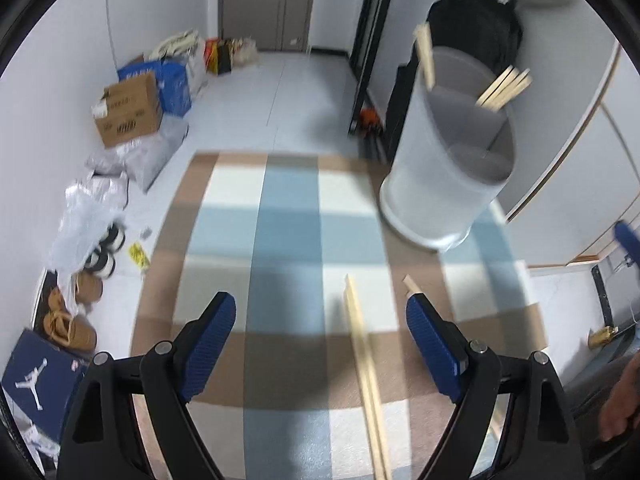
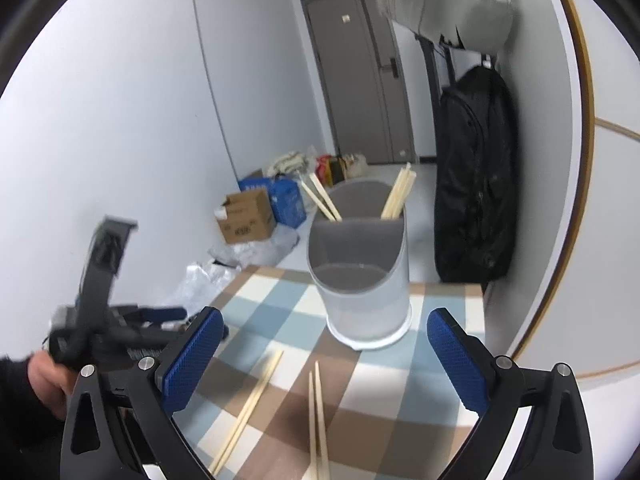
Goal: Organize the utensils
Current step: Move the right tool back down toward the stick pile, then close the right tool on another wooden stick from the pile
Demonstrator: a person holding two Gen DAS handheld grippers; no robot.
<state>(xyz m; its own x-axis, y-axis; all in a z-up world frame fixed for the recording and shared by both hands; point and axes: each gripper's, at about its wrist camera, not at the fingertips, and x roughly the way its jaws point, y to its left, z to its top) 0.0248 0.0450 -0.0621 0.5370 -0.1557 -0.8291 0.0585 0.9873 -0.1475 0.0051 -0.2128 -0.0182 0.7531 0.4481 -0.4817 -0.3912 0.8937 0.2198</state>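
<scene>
**Open jaws over a checked cloth**

The left gripper [image 1: 321, 322], with ribbed blue pads, stands wide open above a blue, white and brown checked cloth [image 1: 288, 216]. A pair of pale wooden chopsticks [image 1: 366, 368] lies between its jaws, untouched. Beyond stands a frosted grey divided plastic holder [image 1: 432, 168], with more wooden chopsticks [image 1: 505, 87] leaning inside.
</scene>
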